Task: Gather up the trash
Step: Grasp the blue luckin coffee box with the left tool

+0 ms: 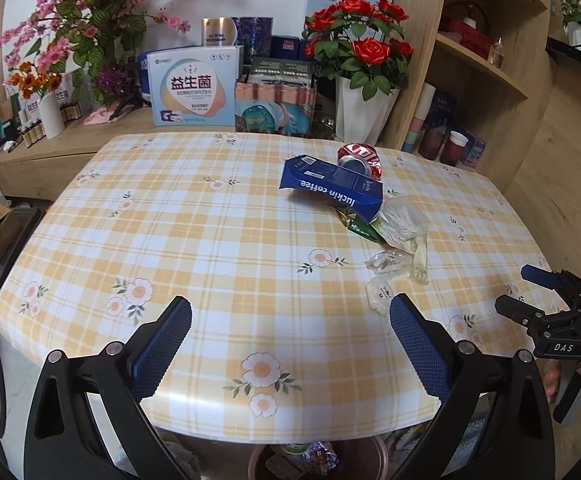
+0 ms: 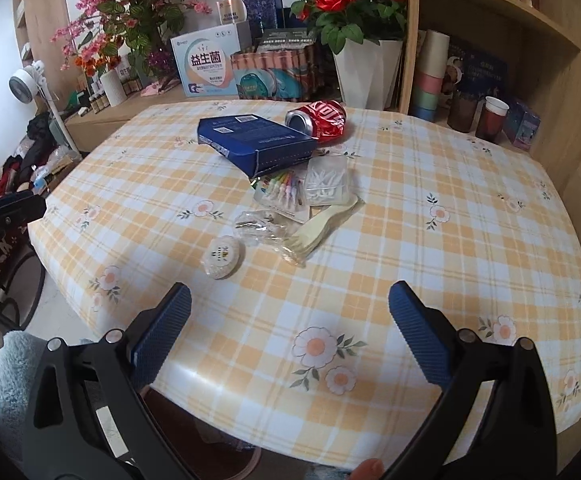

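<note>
Both my left gripper and right gripper gape wide and empty short of the trash pile mid-table; risk: closing on thin film wrappers may slip or scatter them.

The near half of the table lies bare, open to either gripper from the near edge. Toward the far middle the trash bunches: a blue box touching a crushed can, wrappers and a fork just nearer, a round packet at the left. Behind the far edge, boxes and a rose pot crowd close; shelves wall the right.
</note>
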